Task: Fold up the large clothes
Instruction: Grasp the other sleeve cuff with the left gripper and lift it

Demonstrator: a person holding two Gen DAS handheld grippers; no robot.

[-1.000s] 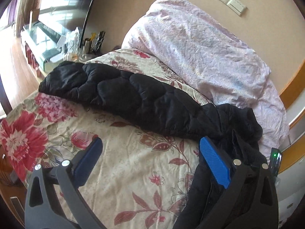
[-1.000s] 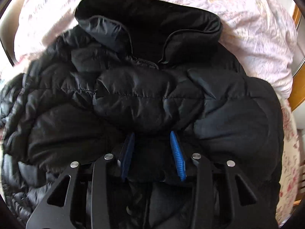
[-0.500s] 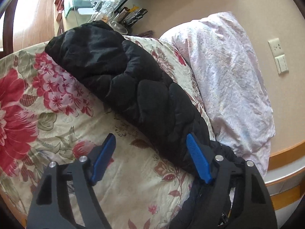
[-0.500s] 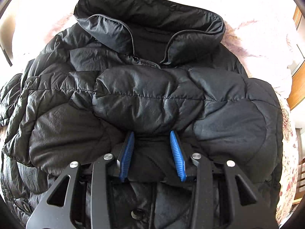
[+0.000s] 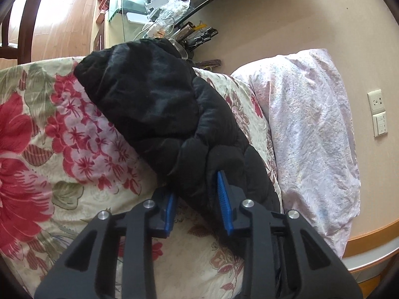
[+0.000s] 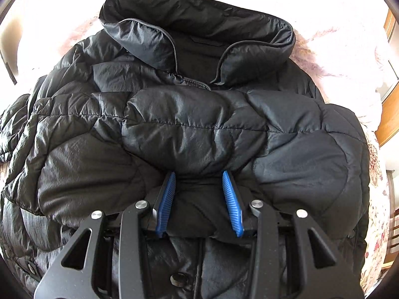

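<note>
A black quilted puffer jacket (image 6: pixel 199 129) lies on a floral bedspread (image 5: pixel 62 149), collar toward the pillow. Its left sleeve (image 5: pixel 159 104) stretches out across the bedspread in the left wrist view. My left gripper (image 5: pixel 197 182) has its blue pads around the sleeve near the shoulder end, and the padded fabric fills the gap. My right gripper (image 6: pixel 199 182) is shut on the other sleeve's cuff, which lies folded across the jacket's chest below the collar (image 6: pixel 197 32).
A pale pink pillow (image 5: pixel 311 129) lies against the beige wall with wall sockets (image 5: pixel 377 112). A glass-topped stand with clutter (image 5: pixel 159 22) stands past the bed's far edge. A wooden bed frame (image 5: pixel 369 239) runs at the right.
My left gripper moved forward onto the outstretched sleeve and closed from wide open to gripping it. My right gripper kept its hold on the folded sleeve and barely moved.
</note>
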